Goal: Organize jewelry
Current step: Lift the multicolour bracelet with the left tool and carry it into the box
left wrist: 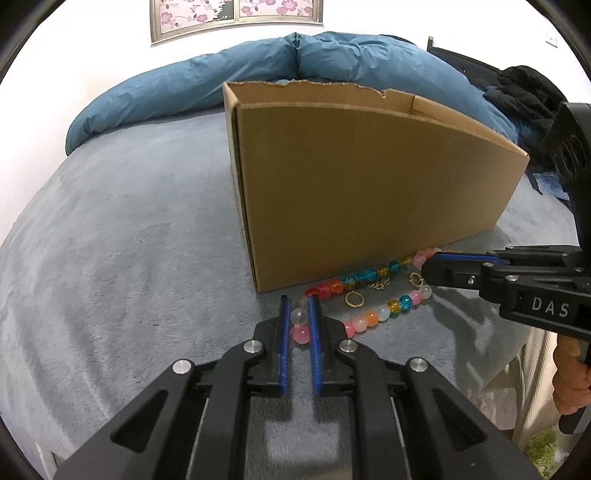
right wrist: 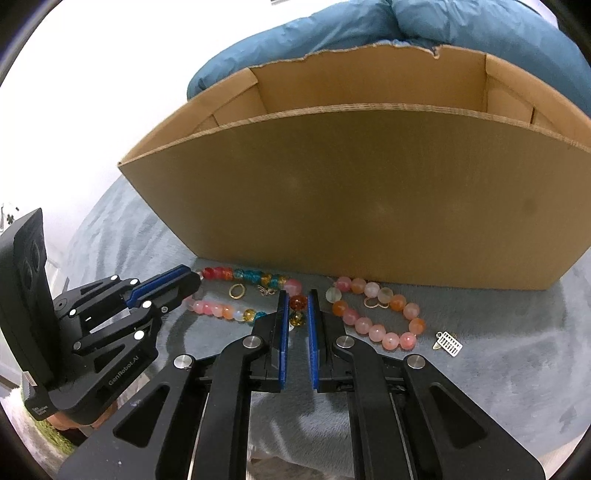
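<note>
Both grippers, left (left wrist: 300, 308) and right (right wrist: 296, 308), clamp the multicolour bead strand (left wrist: 364, 276) beside the cardboard box (left wrist: 369, 184); uneven lifting risks snapping it.

Bright even light, blown-out white wall (left wrist: 92, 55), strong fisheye bending, dark vignetted corners

Black linkage grippers (left wrist: 299, 306), blue-padded jaws, silver screws, white "DAS" lettering.

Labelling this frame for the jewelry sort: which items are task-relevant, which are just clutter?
Task things:
multicoloured bead strand, with left gripper and right gripper each shut on one end
pink bead bracelet
gold ring
small charm
cardboard box

Lying about:
blue duvet
dark clothing
wall picture
</note>
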Action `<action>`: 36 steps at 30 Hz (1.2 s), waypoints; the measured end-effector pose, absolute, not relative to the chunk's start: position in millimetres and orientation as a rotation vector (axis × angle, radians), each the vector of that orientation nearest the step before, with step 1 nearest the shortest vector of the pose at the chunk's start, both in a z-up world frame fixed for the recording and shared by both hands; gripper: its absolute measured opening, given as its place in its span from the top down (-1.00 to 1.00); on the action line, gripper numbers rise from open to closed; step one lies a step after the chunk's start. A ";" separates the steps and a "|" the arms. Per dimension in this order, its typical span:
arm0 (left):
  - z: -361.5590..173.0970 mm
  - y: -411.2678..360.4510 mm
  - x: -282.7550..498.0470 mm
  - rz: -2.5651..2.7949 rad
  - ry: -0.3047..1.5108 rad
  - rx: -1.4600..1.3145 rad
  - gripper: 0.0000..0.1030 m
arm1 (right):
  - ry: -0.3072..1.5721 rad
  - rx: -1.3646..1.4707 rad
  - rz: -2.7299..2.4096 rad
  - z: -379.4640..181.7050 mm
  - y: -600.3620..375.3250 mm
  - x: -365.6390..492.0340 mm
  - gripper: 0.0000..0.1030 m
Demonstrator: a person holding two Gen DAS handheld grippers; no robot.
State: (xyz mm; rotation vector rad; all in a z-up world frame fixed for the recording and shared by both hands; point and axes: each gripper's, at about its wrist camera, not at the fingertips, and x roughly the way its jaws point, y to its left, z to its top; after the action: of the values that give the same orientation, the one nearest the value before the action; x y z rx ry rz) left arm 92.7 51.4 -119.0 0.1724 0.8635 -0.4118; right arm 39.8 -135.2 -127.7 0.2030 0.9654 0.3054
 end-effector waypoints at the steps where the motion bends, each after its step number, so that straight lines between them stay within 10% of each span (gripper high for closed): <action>1: -116.2 51.9 91.5 -0.411 0.857 0.170 0.83 | 0.957 0.195 0.307 -124.9 -134.5 38.2 0.85; 36: 9.9 42.9 52.5 -0.418 0.658 0.117 0.83 | 0.703 0.170 0.363 -20.7 -157.5 -12.9 0.86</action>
State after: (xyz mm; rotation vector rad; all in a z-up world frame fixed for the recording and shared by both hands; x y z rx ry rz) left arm 52.5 42.9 9.9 0.1174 0.6577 -0.4176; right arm -12.9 -157.5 -20.7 0.1699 0.7030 0.3632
